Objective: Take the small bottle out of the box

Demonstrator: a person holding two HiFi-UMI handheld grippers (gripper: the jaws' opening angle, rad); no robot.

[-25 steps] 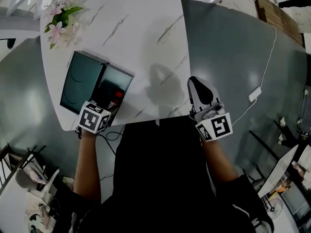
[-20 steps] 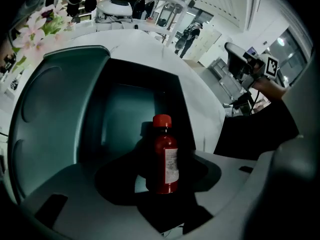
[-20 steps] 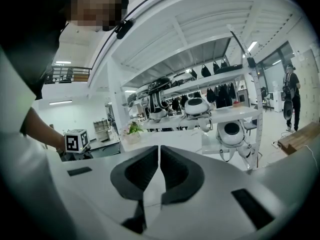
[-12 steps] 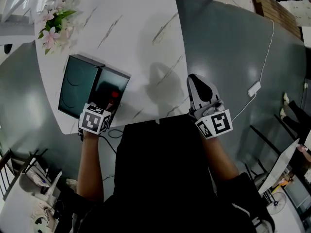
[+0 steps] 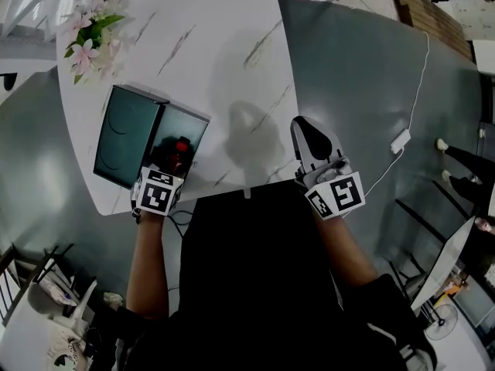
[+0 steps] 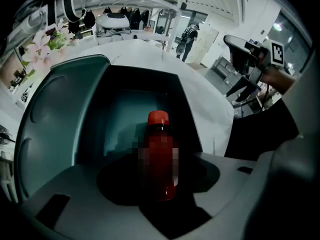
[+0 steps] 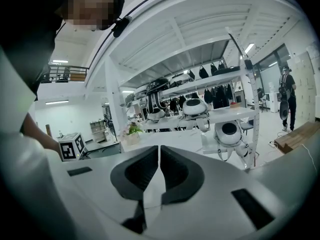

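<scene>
A small red bottle (image 6: pixel 161 154) with a red cap stands upright inside the dark teal box (image 5: pixel 195 120), whose lid (image 5: pixel 128 136) lies open to the left. In the head view the bottle (image 5: pixel 179 146) shows just ahead of my left gripper (image 5: pixel 174 163), which reaches into the box from the near side. In the left gripper view the left gripper (image 6: pixel 160 176) has the bottle between its jaws; they are closing, with dark gaps left on both sides. My right gripper (image 5: pixel 308 132) hovers over the table's near right edge, its jaws (image 7: pixel 159 156) together and empty.
The box sits on a white marble table (image 5: pixel 224 45) near its front-left corner. A pot of pink flowers (image 5: pixel 91 37) stands at the far left. A white cable with an adapter (image 5: pixel 401 141) lies on the grey floor to the right.
My left gripper has moved forward into the box, so the bottle now lies between its jaws. The right gripper has hardly moved.
</scene>
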